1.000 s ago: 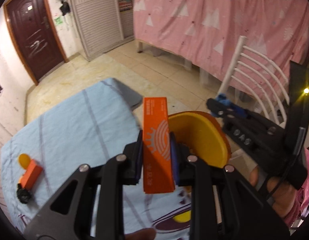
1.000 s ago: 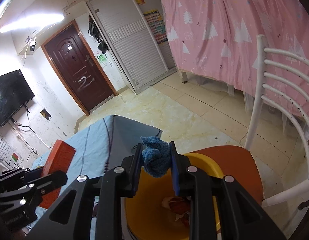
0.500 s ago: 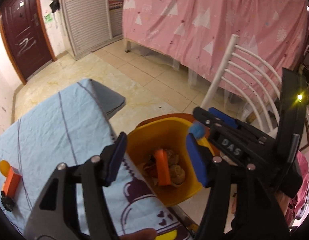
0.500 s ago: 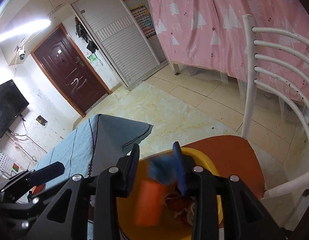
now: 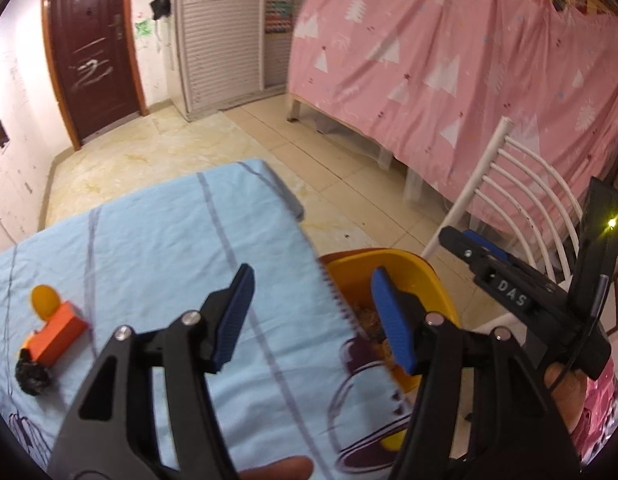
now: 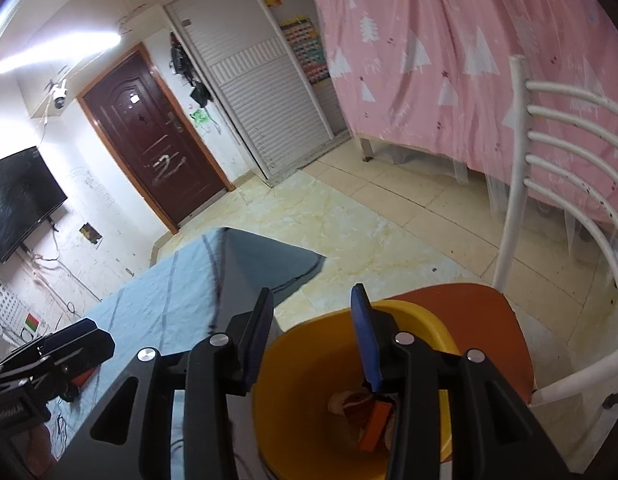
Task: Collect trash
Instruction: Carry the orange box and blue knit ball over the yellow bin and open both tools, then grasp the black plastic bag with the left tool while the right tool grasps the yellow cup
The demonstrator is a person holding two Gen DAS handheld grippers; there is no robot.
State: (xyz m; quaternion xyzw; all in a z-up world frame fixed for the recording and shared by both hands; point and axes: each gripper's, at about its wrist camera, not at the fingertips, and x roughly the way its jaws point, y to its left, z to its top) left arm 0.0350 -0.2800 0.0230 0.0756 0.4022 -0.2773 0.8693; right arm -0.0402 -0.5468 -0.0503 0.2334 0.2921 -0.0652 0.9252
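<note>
Dropped orange box (image 6: 376, 424) inside round yellow plastic bin (image 6: 309, 344); both ribbed-padded grippers, left (image 5: 313, 312) and right (image 6: 313, 334), empty, jaws just parted.

Left gripper (image 5: 313, 316): matte black plastic arms w/ triangular cut-outs, silver round screws at the pivots, two fingers (image 5: 233, 316) faced w/ ribbed blue pads. Right gripper (image 6: 313, 336): same build, black frame, silver screws, blue pads. Seen from the left wrist cam, the right gripper's side carries white "DAS" lettering, small silver screws, a thin black cable running down its body, and a black upright plate w/ a small yellow light. Hand (image 5: 565, 392) behind it; pink patterned clothing at the far right edge. Fingertip visible at bottom of left view.
</note>
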